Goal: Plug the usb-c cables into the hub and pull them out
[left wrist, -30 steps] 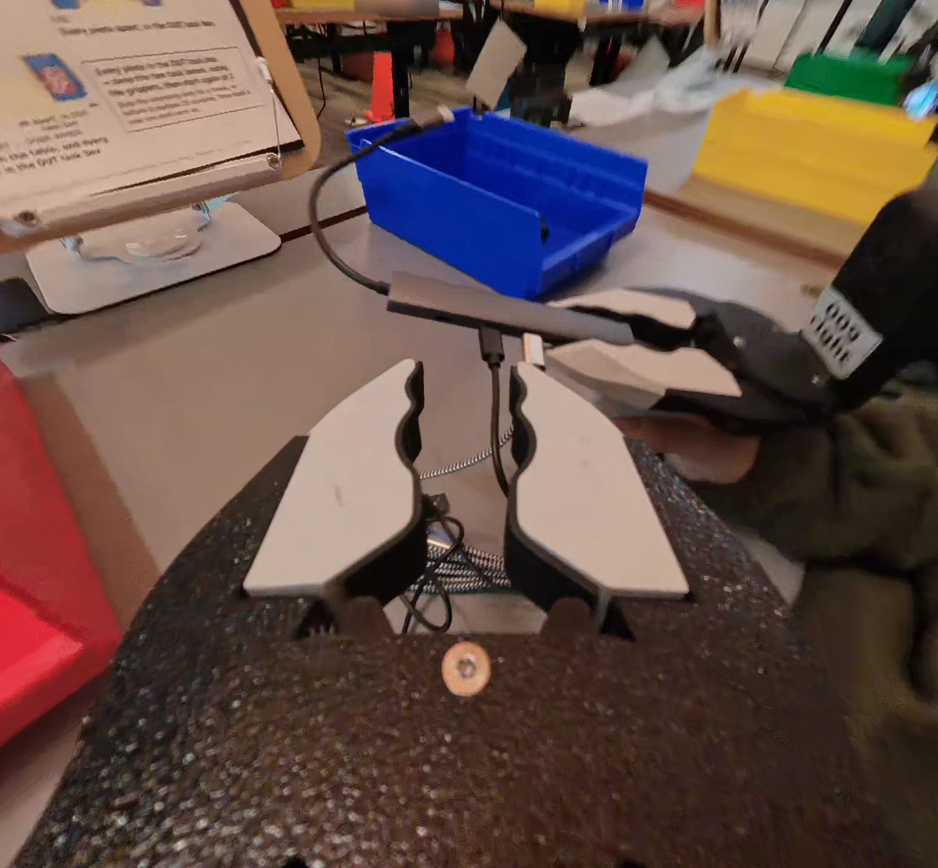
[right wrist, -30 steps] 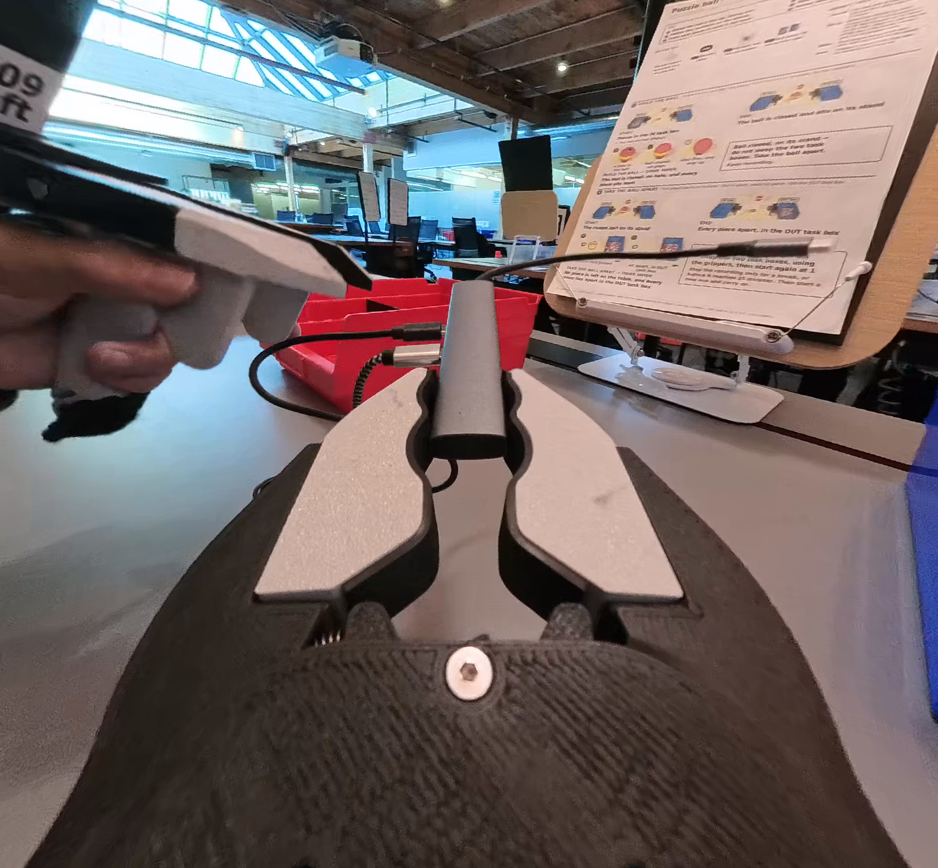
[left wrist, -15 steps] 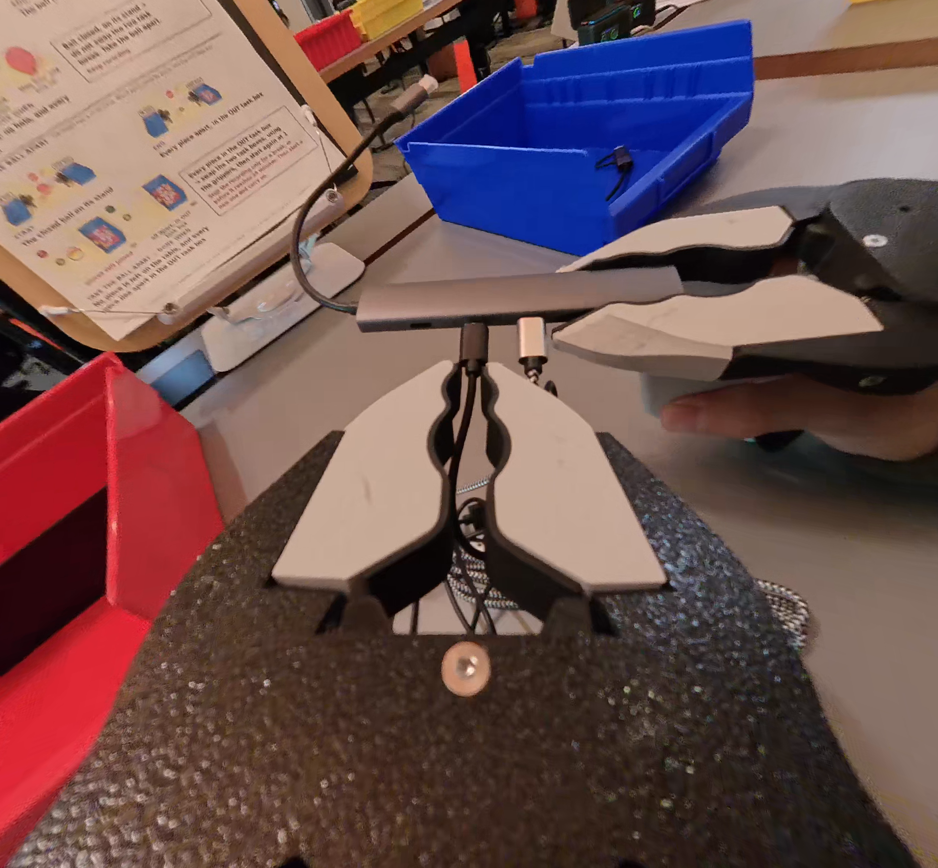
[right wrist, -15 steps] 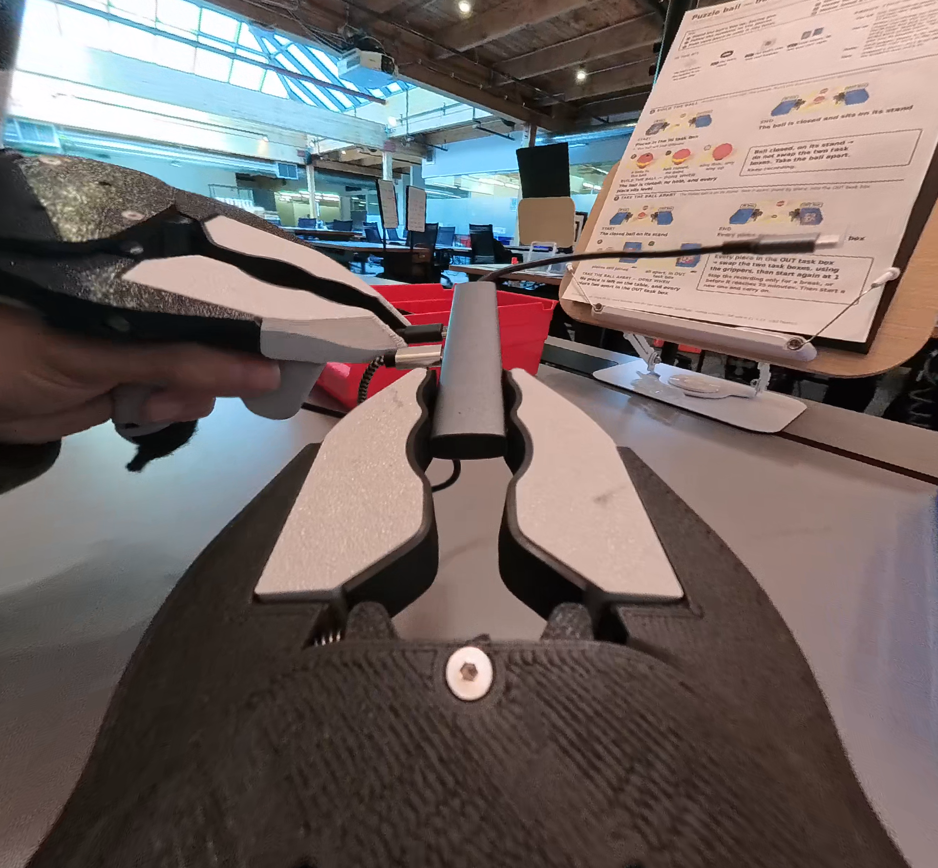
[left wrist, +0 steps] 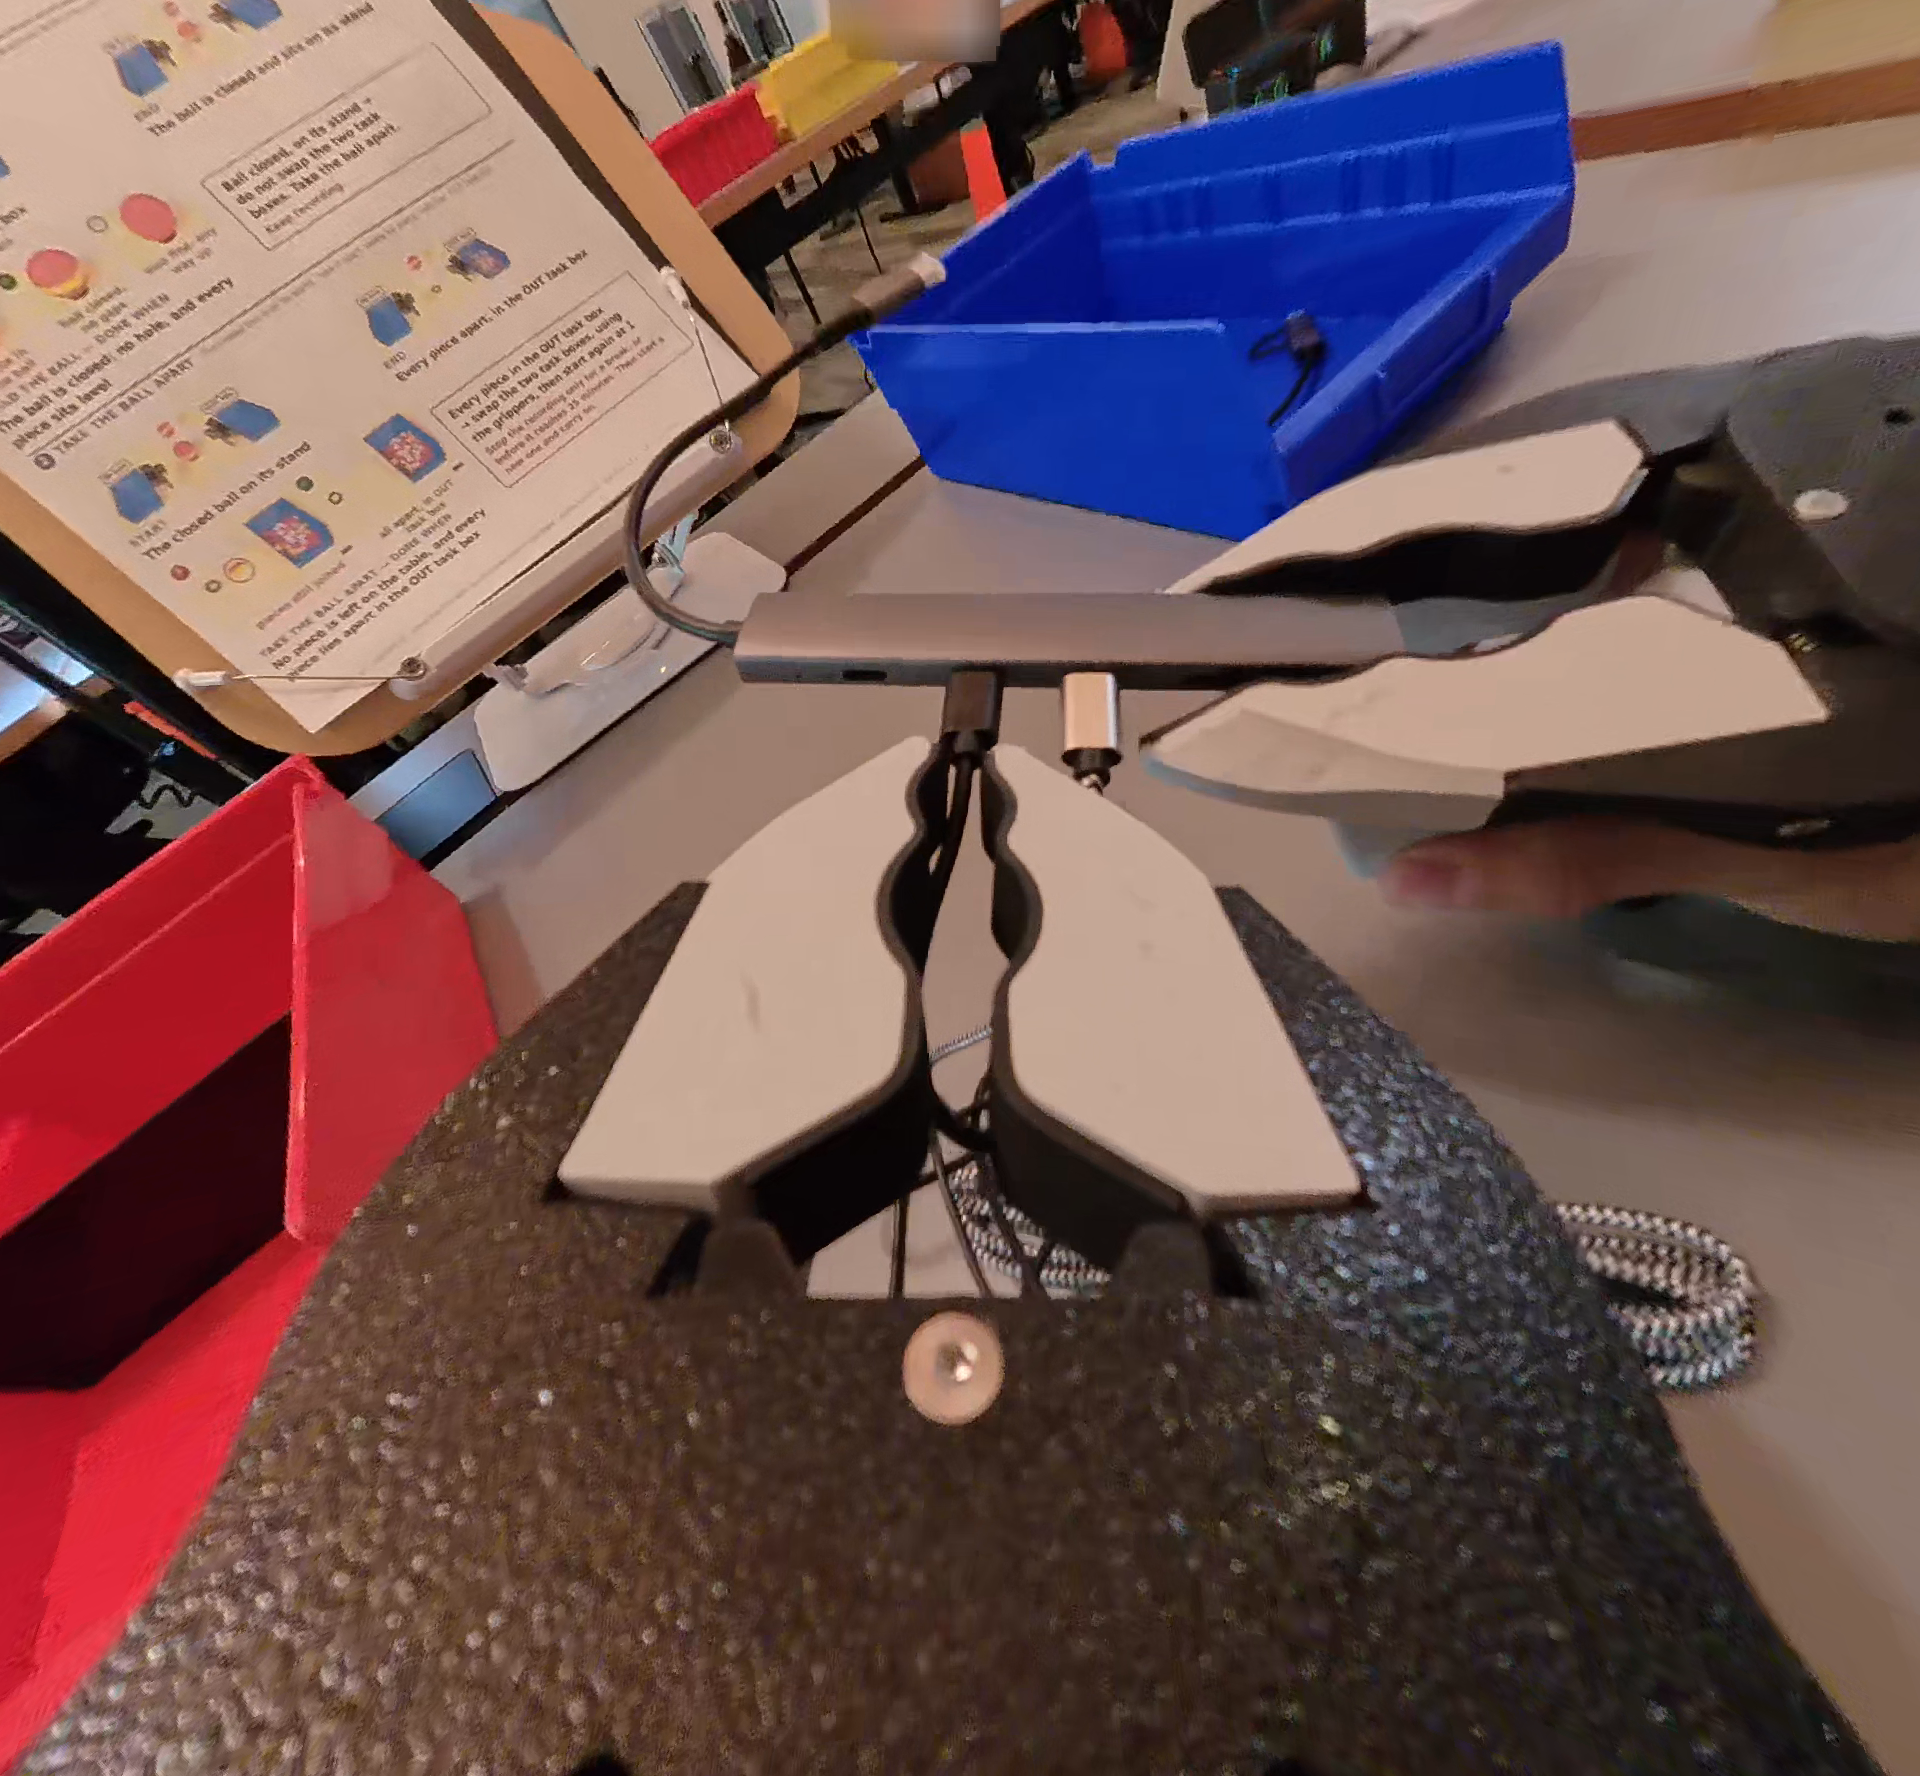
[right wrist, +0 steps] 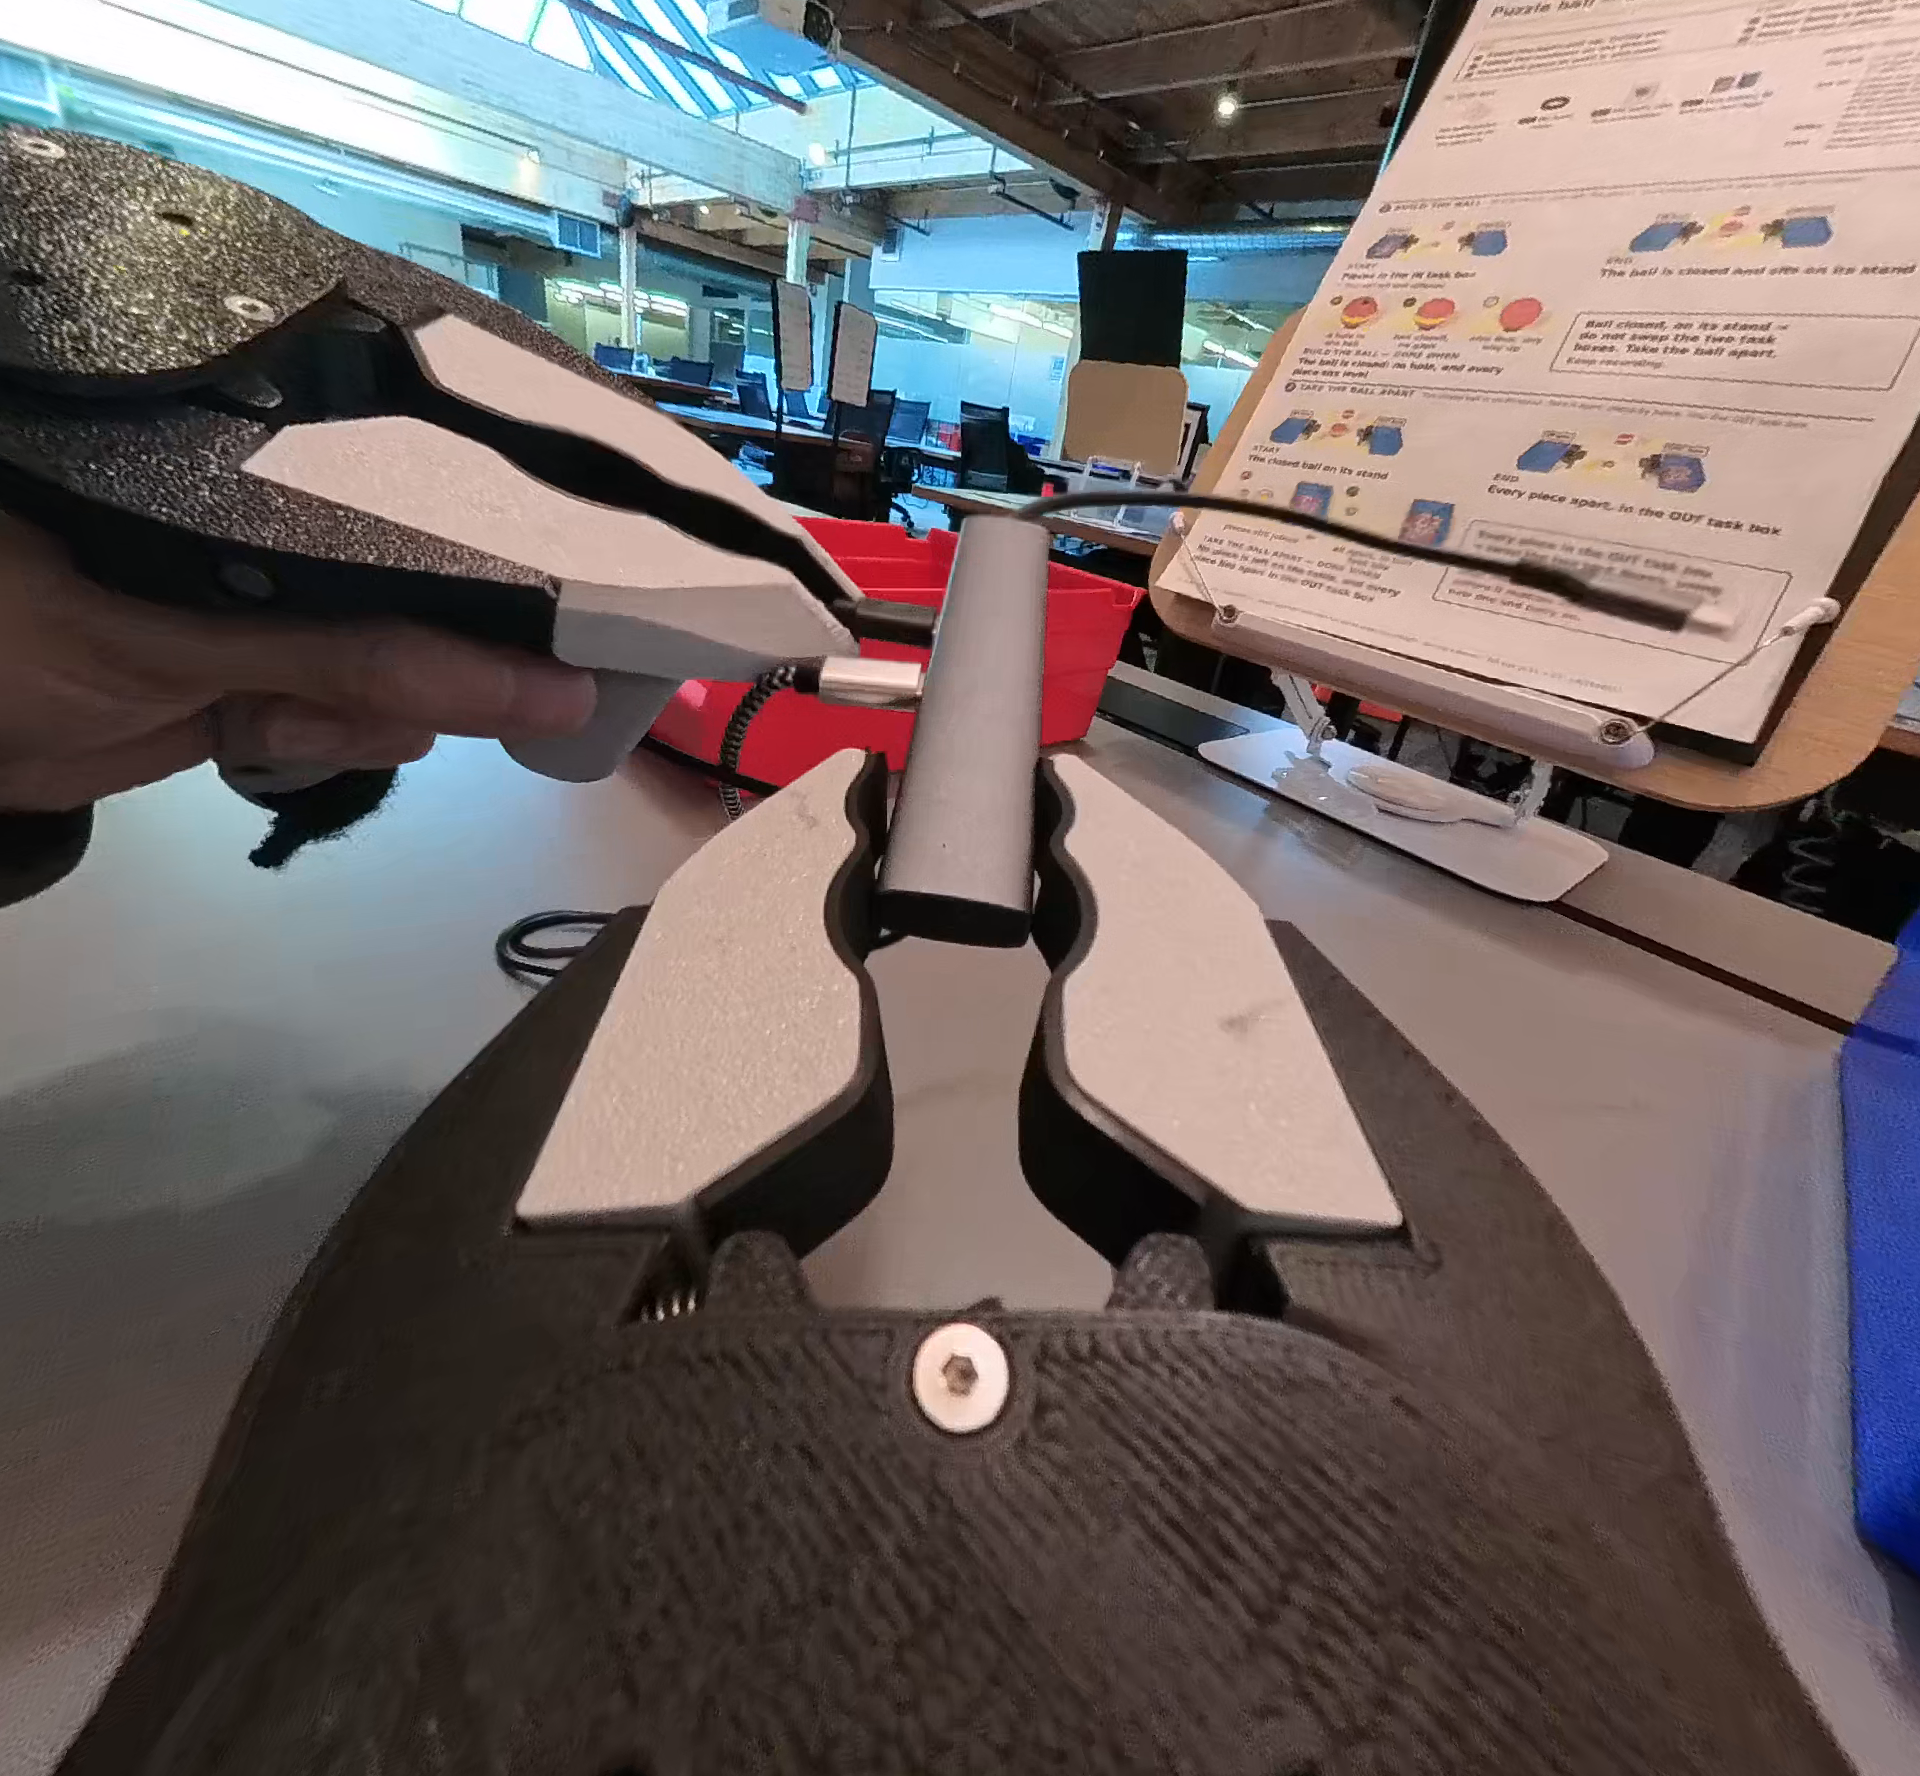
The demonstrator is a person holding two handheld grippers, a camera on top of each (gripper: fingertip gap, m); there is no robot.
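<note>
The right claw [right wrist: 956, 853] is clamped on the near end of the grey hub [right wrist: 971, 687], holding it level above the table [left wrist: 1455, 1155]. The left claw [left wrist: 961, 770] is pinched nearly shut around the black cable [left wrist: 951, 853], just behind its plug [left wrist: 971, 700], which sits in the hub's side. A silver plug [left wrist: 1088, 710] on a braided cable [left wrist: 1652, 1279] sits in the next port, at about three o'clock from the black one.

The step looks like drawing the black plug out, or else seating it. To do it well, the left claw would be better off gripping the plug's hard shell than the thin cord, and should pull straight back toward six o'clock, square to the hub's long side, with no twisting. The right claw needs to hold firm so the hub does not swing.

From the left claw the hub lies crosswise at twelve o'clock, just beyond the fingertips; the blue bin [left wrist: 1351, 292] is farther off at one o'clock, the red bin [left wrist: 208, 999] at nine.
</note>
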